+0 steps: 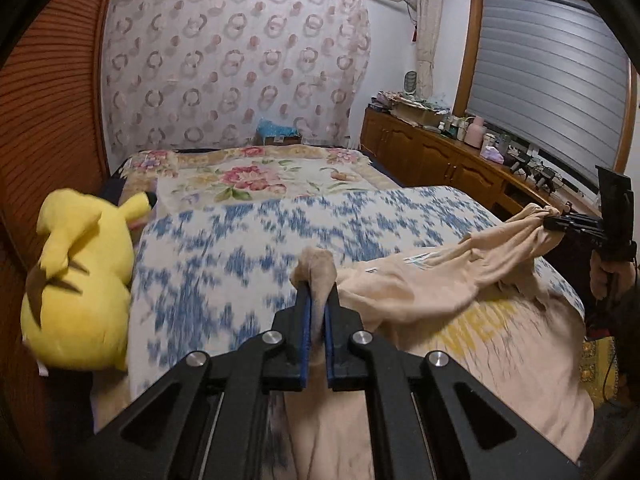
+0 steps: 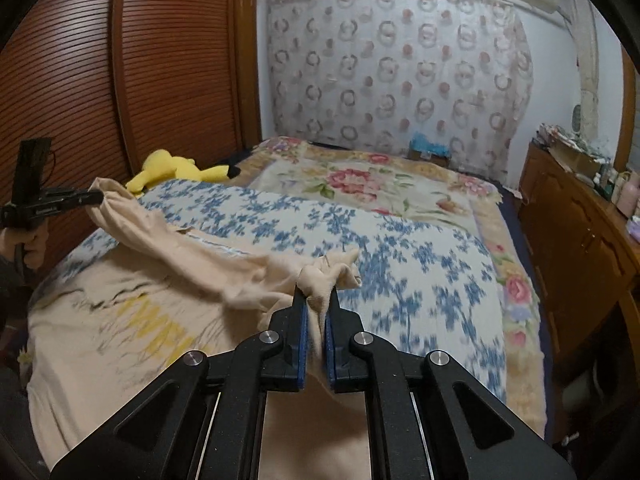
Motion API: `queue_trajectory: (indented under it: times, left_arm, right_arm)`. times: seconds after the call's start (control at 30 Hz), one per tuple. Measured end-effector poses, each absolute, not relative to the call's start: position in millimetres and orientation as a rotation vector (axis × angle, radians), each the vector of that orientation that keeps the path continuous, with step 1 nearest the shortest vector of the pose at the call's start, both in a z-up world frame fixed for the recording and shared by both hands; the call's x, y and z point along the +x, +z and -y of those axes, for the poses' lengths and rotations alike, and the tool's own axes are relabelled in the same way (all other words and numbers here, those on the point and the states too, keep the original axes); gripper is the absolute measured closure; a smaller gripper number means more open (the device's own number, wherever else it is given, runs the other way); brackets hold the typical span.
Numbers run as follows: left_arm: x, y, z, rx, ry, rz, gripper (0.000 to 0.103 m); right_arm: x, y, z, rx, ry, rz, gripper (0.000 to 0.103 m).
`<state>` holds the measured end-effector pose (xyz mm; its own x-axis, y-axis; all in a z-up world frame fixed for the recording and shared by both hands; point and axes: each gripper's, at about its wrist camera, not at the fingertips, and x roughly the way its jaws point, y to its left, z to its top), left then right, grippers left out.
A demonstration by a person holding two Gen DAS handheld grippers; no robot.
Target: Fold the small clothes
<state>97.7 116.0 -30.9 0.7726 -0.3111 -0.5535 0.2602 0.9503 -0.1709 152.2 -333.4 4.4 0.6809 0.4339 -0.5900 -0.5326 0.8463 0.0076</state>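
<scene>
Beige sweatshirt (image 1: 420,292) with yellow lettering lies spread on the bed, over a blue-and-white floral quilt (image 1: 248,256); we hold it by two bunched corners. Our left claw (image 1: 316,300) is clenched on one bunch, its blue pads (image 1: 305,320) pinching the cloth. Our right claw (image 2: 316,300) grips the other the same way. Left of the left claw sits a yellow Pikachu plush (image 1: 76,280); a wooden cabinet (image 1: 440,152) stands beyond the right.
</scene>
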Motion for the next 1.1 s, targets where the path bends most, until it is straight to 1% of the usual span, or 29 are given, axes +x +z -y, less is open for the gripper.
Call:
queue_trajectory:
  times: [0.2,0.43,0.73,0.83,0.97,1.07,1.1]
  left_arm:
    - [69.2,-52.8,-120.5,-0.132,-0.308,-0.623,0.100]
    - [45.2,-47.5,-117.7,-0.135,-0.330,-0.599,0.100]
    - [10.6,-27.3,-126.2,-0.124,-0.324,-0.545,0.100]
    - [2.9,-30.3,-130.0,-0.121,-0.323,-0.549,0.100]
    - [2.8,-49.4,-132.5,-0.120,-0.306,-0.613,0.100]
    - [1.8,-61.5,-132.9,-0.138,-0.309,-0.642,0.099]
    - [1.4,-62.9,-134.0,-0.143,-0.308,-0.642,0.098]
  right_arm:
    - [119.5,-5.8,352.2,-0.117,0.539,-0.618,0.099]
    - [94.5,-11.2,362.4,-0.117,0.530,-0.645,0.099]
    - [61.9,19.7,380.3,-0.111,0.510,-0.594,0.098]
    - [49.6,25.7,383.1,-0.125,0.512,-0.595,0.098]
    - [40.6,11.4,378.8,-0.173,0.523,-0.663,0.098]
    - [40.0,-12.0,375.1,-0.171,0.543,-0.741,0.098]
    - [40.8,-21.5,373.8,-0.174,0.548,-0.771,0.097]
